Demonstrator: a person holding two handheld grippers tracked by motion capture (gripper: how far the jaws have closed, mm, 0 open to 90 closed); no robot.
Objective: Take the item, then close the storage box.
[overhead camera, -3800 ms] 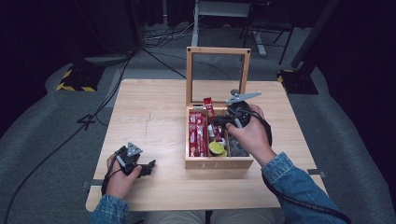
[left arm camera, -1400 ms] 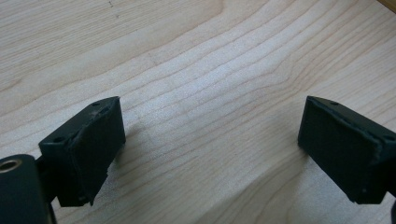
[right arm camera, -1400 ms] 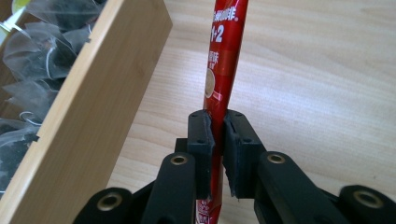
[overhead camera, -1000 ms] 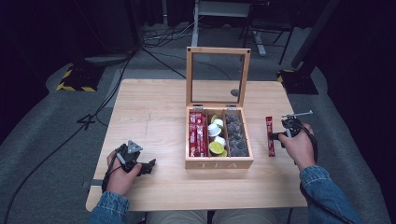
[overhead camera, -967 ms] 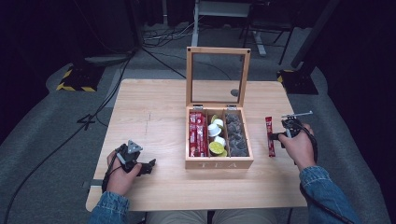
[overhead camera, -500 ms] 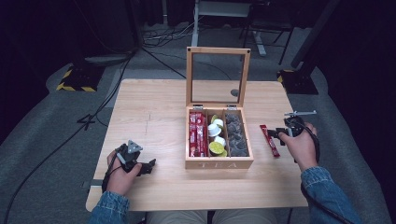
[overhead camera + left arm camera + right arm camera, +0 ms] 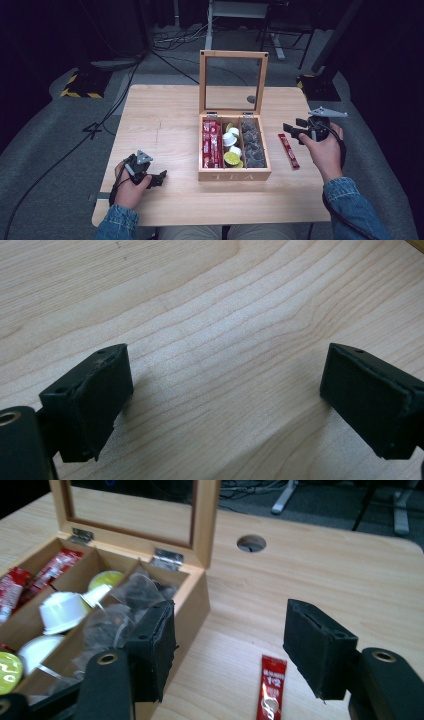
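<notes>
Left gripper [image 7: 159, 178] at about 8 o'clock on the table [image 7: 160, 120], jaws wide apart over bare wood, nothing between them. Open wooden tea box [image 7: 235, 172] in the middle, lid up, with red packets [image 7: 211, 143], little cups and dark bags inside. Red packet [image 7: 288, 150] flat at 3 o'clock beside the box; right gripper [image 7: 294, 131] just above it, jaws wide, empty

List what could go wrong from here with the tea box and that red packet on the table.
1. The red packet lies flat on the table right of the tea box. The right tongs, open, may slide it rather than lift it.
2. The box's glass lid stands upright; a right-hand reach into the compartments could knock it shut.
3. The left tongs rest open on bare wood, away from the box, so nothing steadies it if bumped.
</notes>
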